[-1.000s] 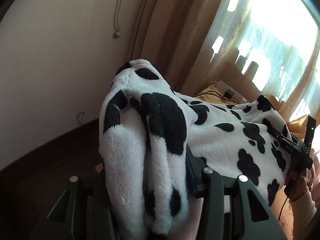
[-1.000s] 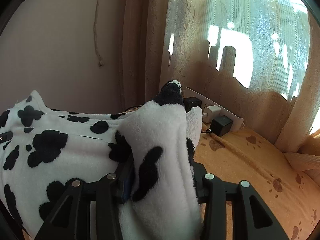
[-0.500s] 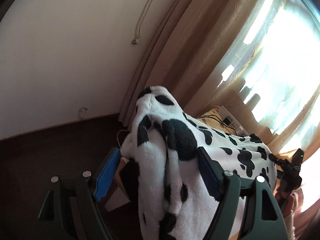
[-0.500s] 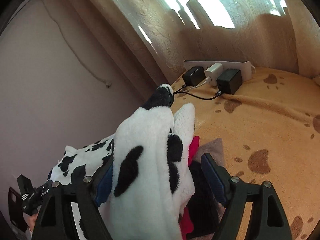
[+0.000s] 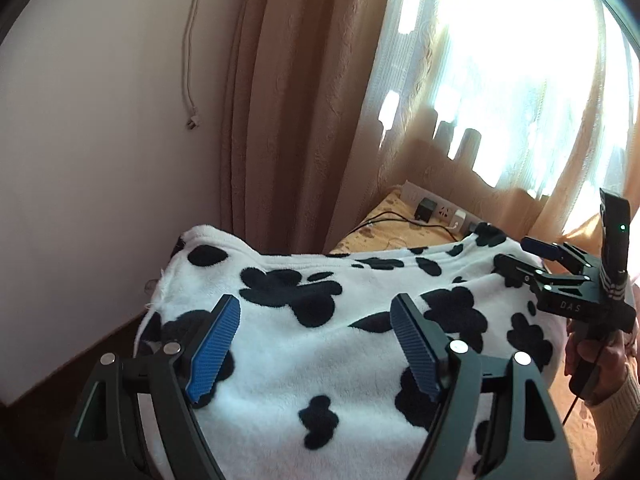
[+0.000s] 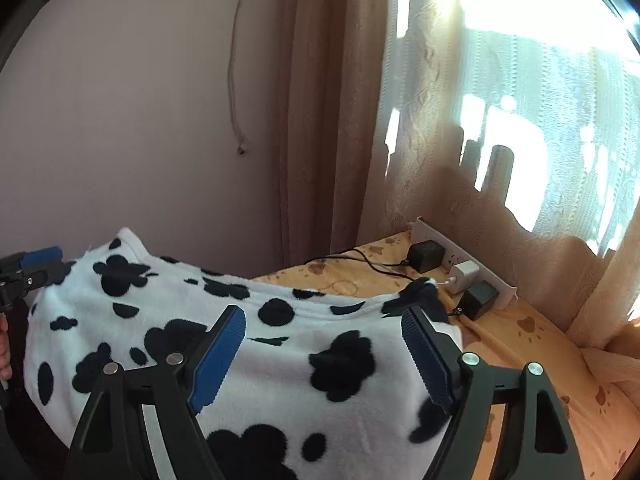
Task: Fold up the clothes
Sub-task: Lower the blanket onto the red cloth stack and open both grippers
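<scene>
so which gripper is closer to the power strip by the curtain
Right. The right gripper hangs over the cow-print fleece's end nearest the power strip; the left gripper is over the far end, beside the wall.

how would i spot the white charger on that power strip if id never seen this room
Find the sunlit curtained window; at its foot, on the orange paw-print bedspread, lies a white power strip. Three plugs sit in it: the white charger is the middle one, between two black adapters.

A home bedroom — tan curtains [image 6: 332, 120], paw-print bedspread [image 6: 532, 344], power strip [image 6: 464, 256].
</scene>
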